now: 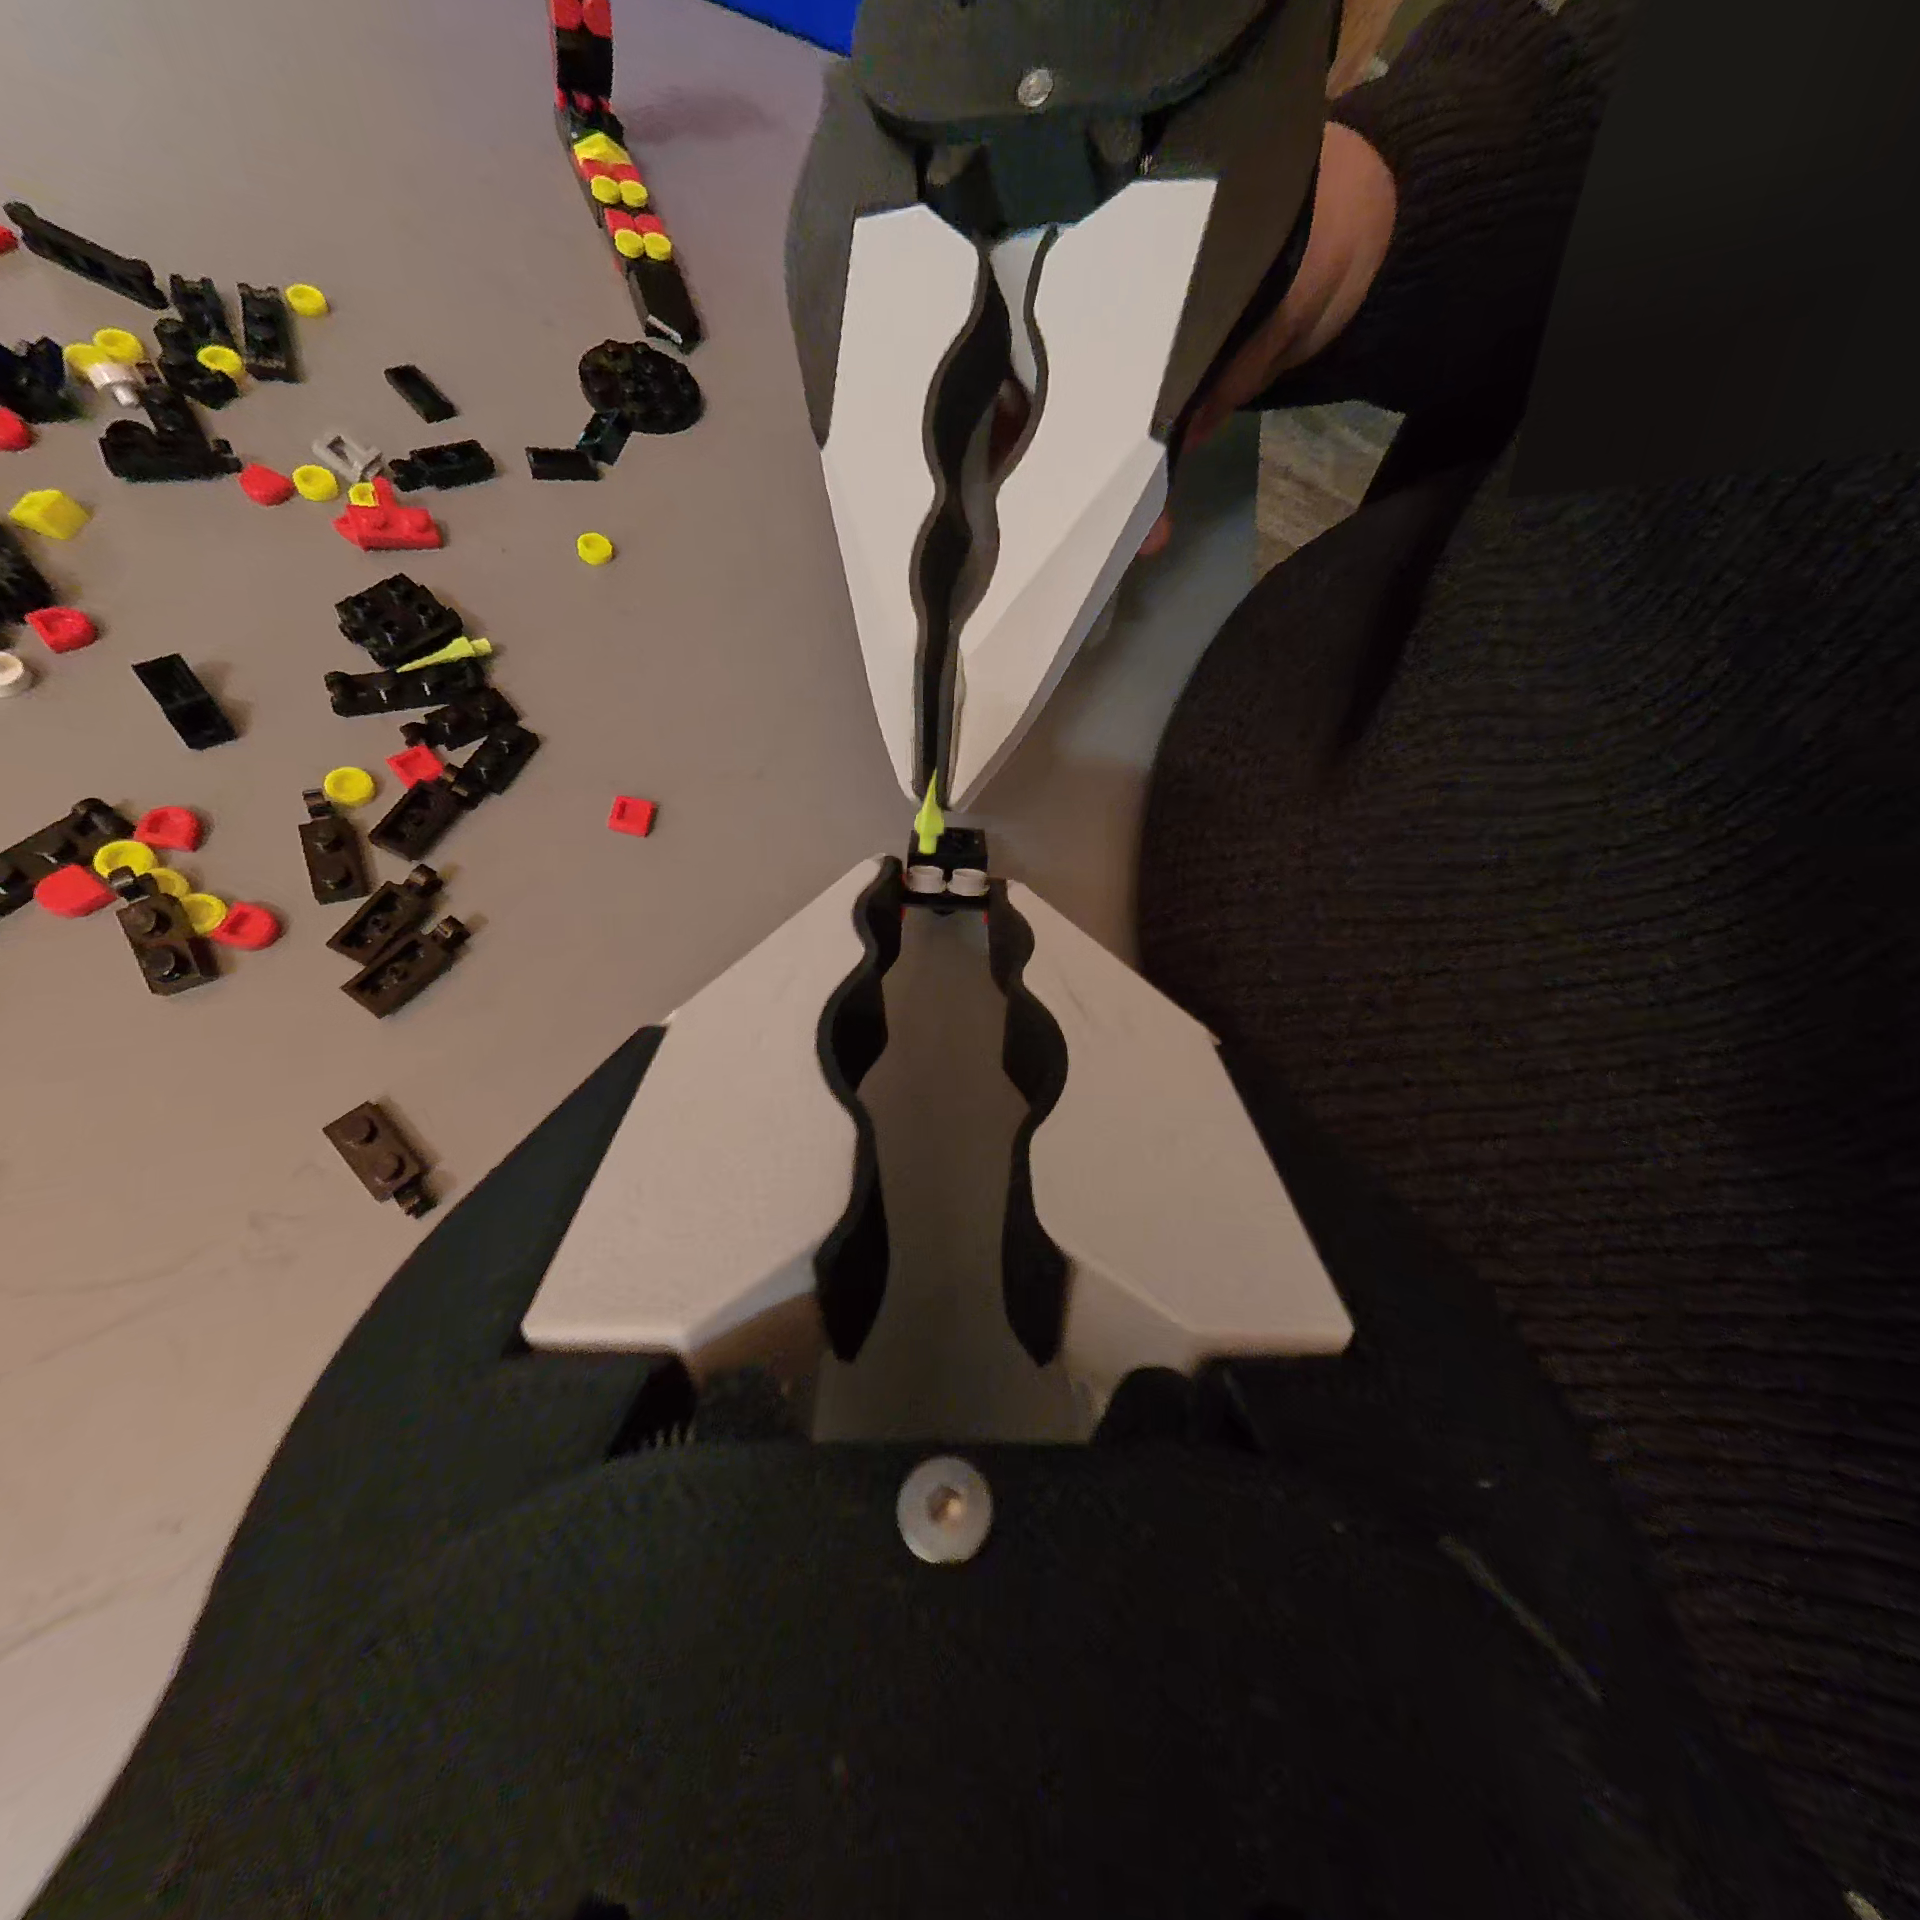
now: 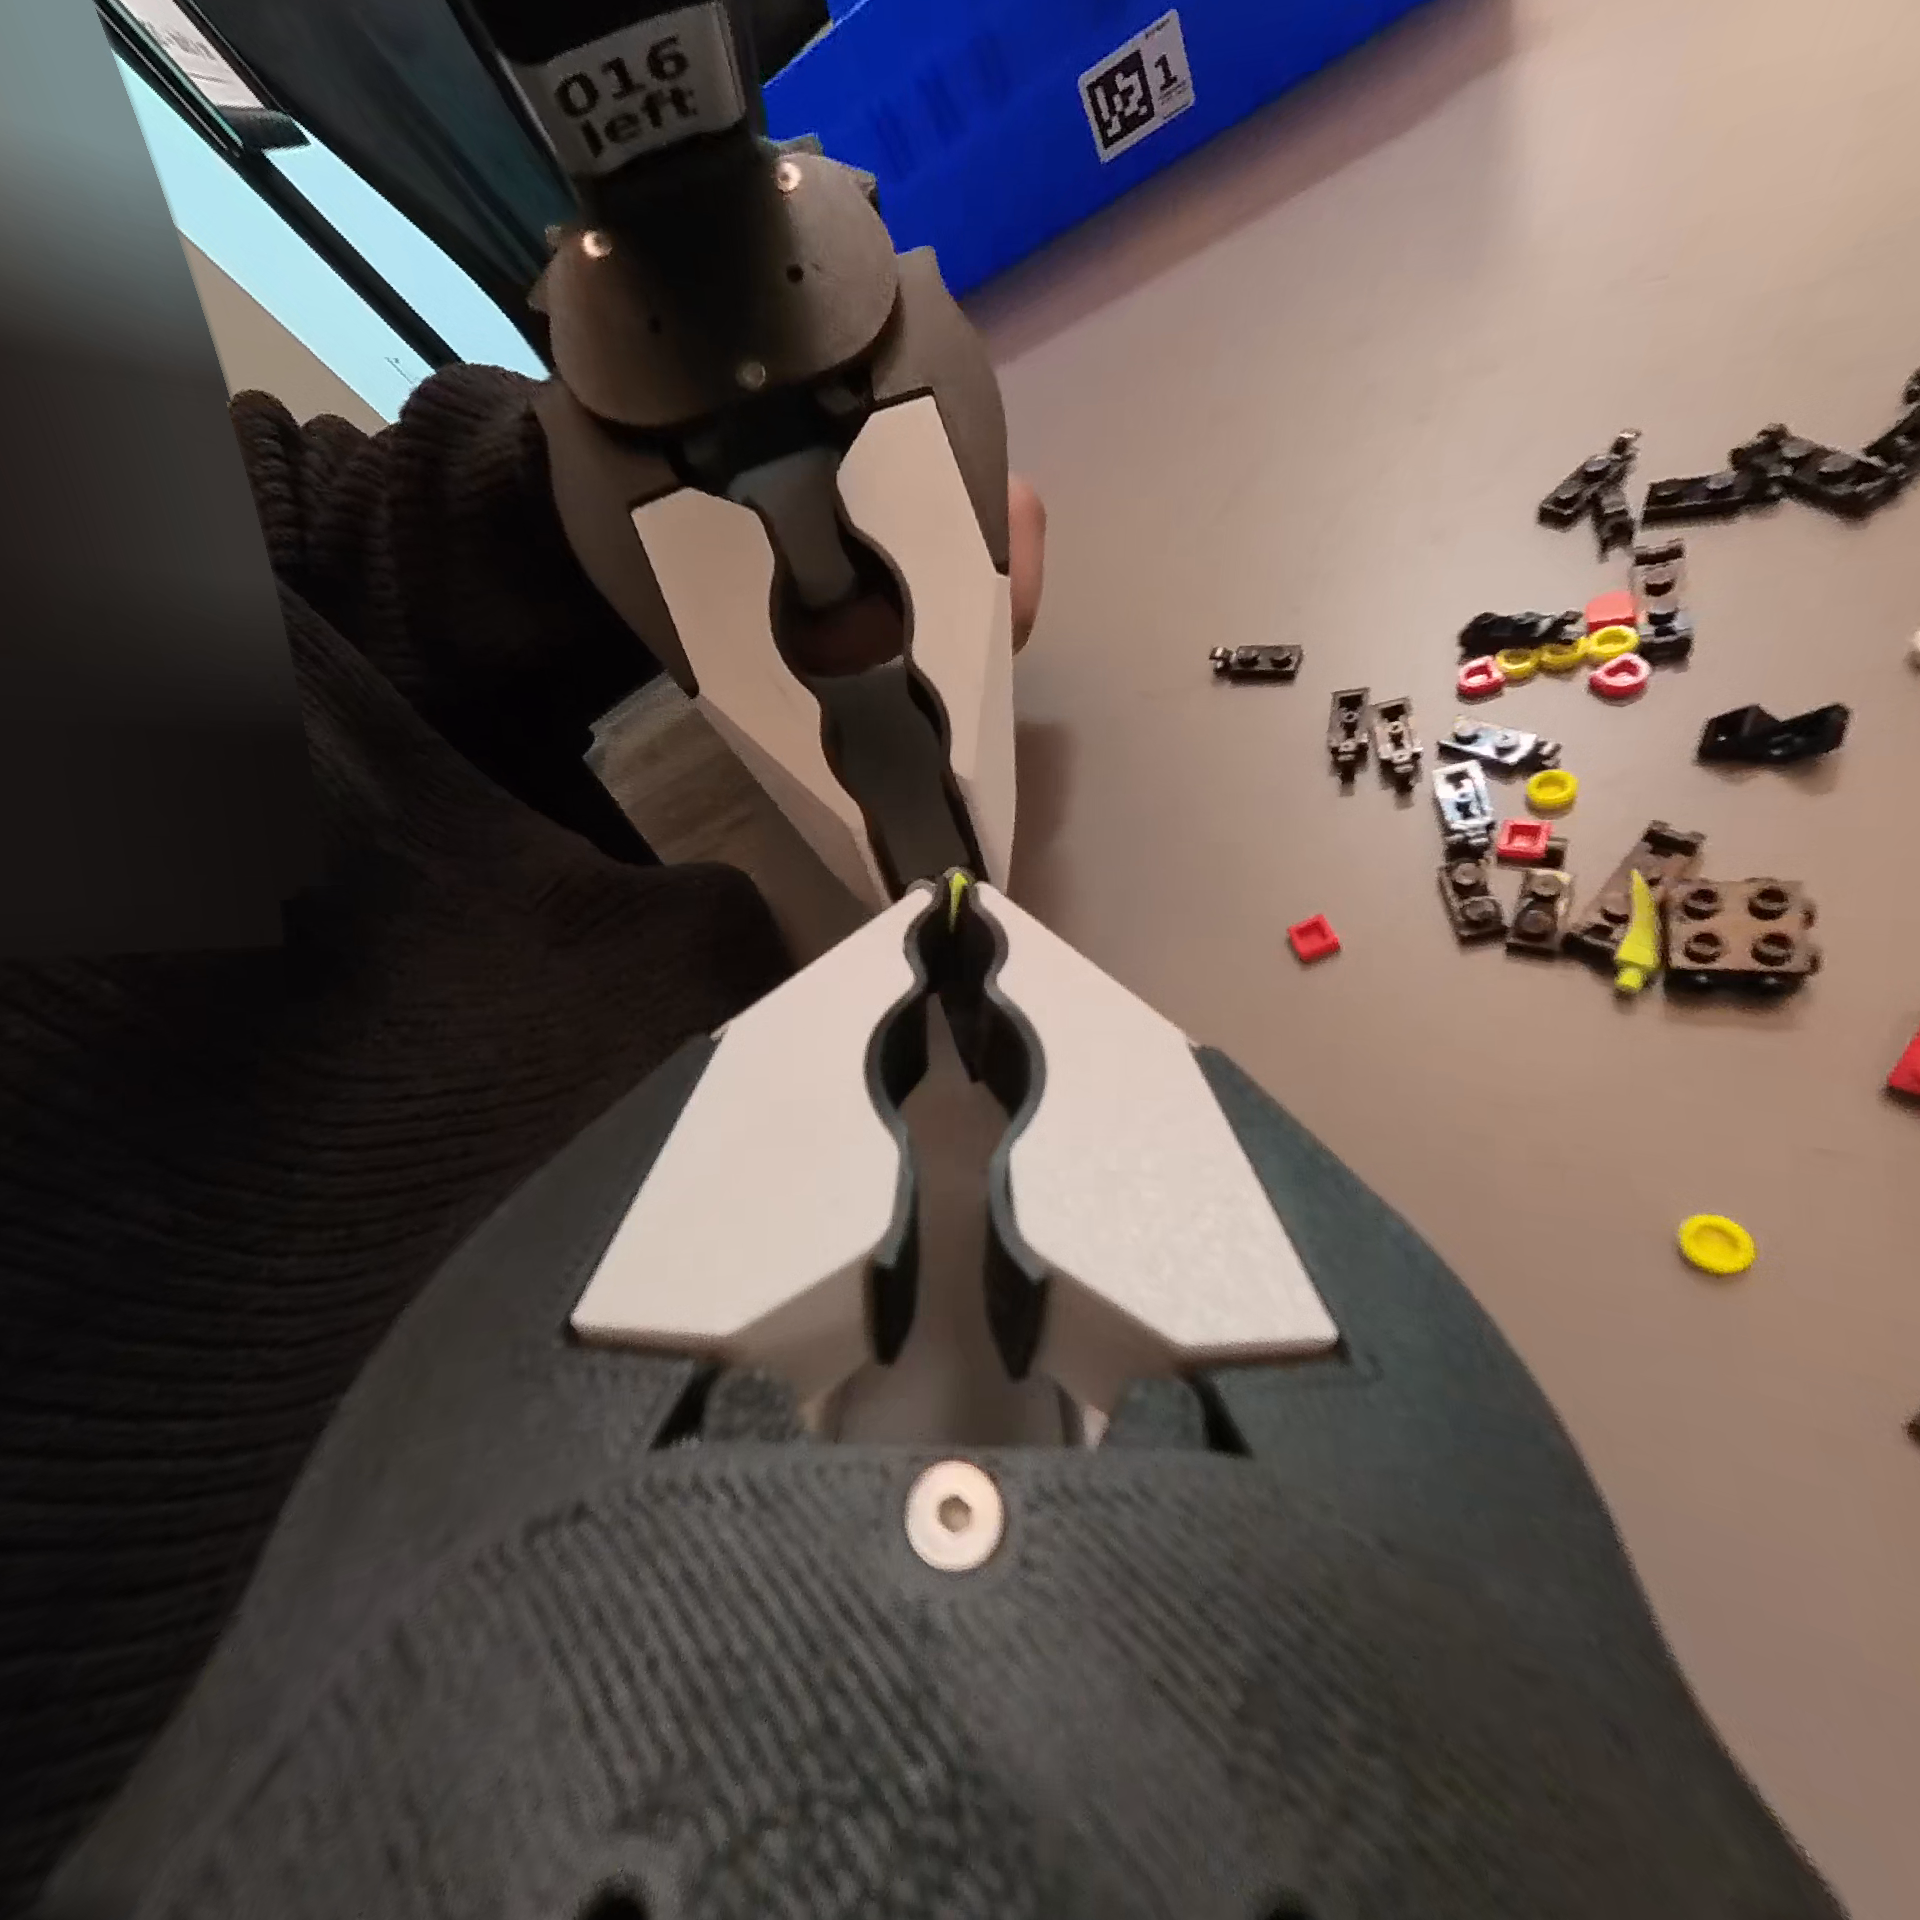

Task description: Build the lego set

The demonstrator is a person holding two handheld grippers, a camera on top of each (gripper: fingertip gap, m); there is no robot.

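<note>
Tips meet off the tabletop's (image 1: 727,623) edge: left gripper (image 1: 943,894) pinches a small black brick assembly (image 1: 948,868), right gripper (image 2: 954,902) clamps a lime spike (image 1: 928,816).

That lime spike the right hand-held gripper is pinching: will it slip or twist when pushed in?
Probably. The lime spike is thin and tapered, pinched only at the right hand-held gripper tips, so it may pivot. It looks rigid and light.

Dim, warm indoor light; wide-angle bending at edges, dark blurred corners.
</note>
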